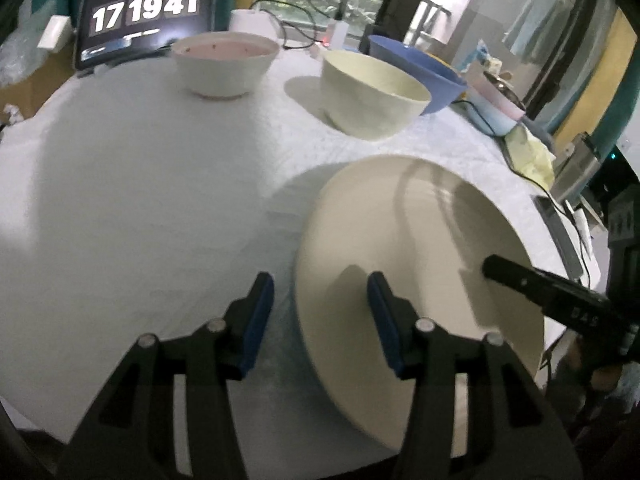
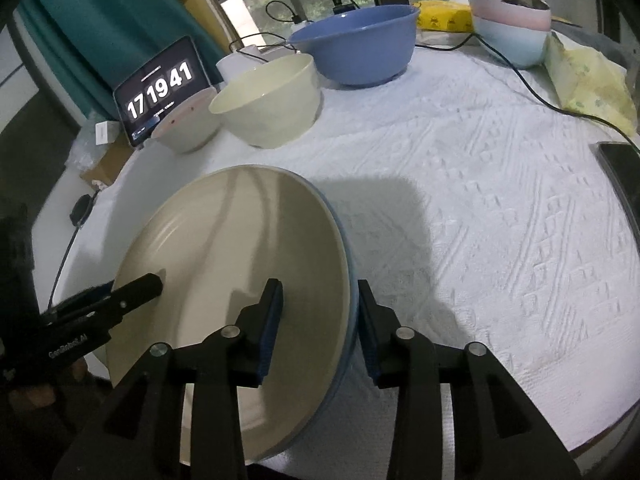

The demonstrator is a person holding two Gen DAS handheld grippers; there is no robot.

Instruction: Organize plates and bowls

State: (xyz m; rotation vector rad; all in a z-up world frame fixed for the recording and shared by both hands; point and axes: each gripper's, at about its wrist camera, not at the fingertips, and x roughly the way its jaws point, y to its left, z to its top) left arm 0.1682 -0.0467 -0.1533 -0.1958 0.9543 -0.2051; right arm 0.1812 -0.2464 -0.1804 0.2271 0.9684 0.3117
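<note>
A cream plate (image 1: 404, 264) with a blue underside lies on the white tablecloth, also in the right wrist view (image 2: 224, 264). My left gripper (image 1: 320, 292) is open, its jaws straddling the plate's left rim, one finger over the plate. My right gripper (image 2: 320, 300) is open, its jaws straddling the plate's right rim. A cream bowl (image 1: 372, 94) (image 2: 268, 100), a white bowl with a pink inside (image 1: 226, 64) (image 2: 186, 128) and a blue bowl (image 1: 416, 68) (image 2: 356, 42) stand at the far side.
A tablet (image 1: 146, 12) (image 2: 160, 88) showing 17 19 41 stands behind the bowls. A pink and light-blue pot (image 2: 512, 28), yellow cloths (image 2: 588, 80), cables (image 2: 520, 76) and a dark phone (image 2: 624, 176) lie along the right edge of the table.
</note>
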